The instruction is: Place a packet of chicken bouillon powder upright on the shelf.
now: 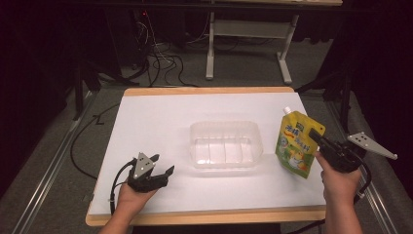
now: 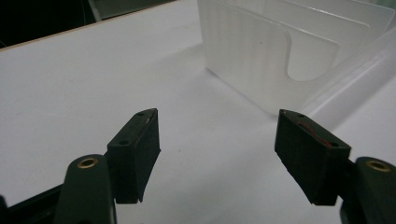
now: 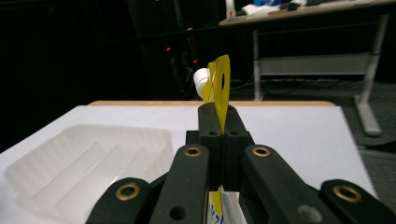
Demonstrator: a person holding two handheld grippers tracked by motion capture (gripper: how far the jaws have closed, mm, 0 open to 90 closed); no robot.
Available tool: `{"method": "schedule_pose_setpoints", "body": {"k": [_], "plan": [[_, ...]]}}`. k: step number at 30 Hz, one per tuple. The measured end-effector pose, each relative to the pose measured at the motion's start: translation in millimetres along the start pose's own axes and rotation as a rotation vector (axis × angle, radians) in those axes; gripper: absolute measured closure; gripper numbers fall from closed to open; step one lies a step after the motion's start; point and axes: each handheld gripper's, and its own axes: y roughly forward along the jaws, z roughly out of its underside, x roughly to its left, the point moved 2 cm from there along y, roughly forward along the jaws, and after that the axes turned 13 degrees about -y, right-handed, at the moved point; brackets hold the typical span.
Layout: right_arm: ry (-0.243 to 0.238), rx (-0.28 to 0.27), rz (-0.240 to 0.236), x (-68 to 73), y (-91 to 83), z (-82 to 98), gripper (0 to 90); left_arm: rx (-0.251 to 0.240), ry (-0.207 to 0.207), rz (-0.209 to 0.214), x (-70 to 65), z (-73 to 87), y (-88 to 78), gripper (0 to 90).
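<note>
A yellow and green spouted pouch (image 1: 295,142) with a white cap hangs above the table's right side, held by its edge in my right gripper (image 1: 315,136). In the right gripper view the jaws are shut flat on the pouch's yellow edge (image 3: 219,88), with the white cap (image 3: 201,80) just behind. A clear plastic tray (image 1: 225,145) with ribbed dividers sits in the middle of the white table top (image 1: 156,122). My left gripper (image 1: 162,165) rests near the front left, open, with nothing between its fingers (image 2: 137,149). The tray's wall (image 2: 261,60) lies ahead of it.
The table's wooden rim (image 1: 209,214) runs along the front. Cables (image 1: 165,61) lie on the floor behind, and a second table's legs (image 1: 210,48) stand farther back. Bare white surface lies left of the tray.
</note>
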Motion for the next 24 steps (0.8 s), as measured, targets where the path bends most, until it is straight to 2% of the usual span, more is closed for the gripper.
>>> {"method": "schedule_pose_setpoints", "body": {"k": [5, 10, 13, 16, 24], "plan": [[0.001, -0.021, 0.035, -6.5, 4.3, -0.7, 90.0, 0.004, -0.004, -0.011, 1.0, 2.6, -1.9, 31.5], [-0.02, -0.052, 0.082, -12.0, 12.4, -3.3, 90.0, 0.01, -0.017, -0.025, 4.8, 6.6, -6.7, 31.7], [-0.044, -0.042, 0.105, -12.8, 15.6, -0.3, 90.0, 0.008, -0.031, -0.03, 7.2, 7.1, -8.9, 31.8], [-0.048, -0.028, 0.107, -12.7, 16.2, 4.4, 90.0, 0.0, -0.036, -0.027, 7.2, 5.3, -8.5, 31.8], [-0.075, -0.007, 0.107, -9.2, -3.8, 16.3, 89.2, 0.003, -0.017, 0.003, 0.2, -0.2, -0.6, 32.0]]}}
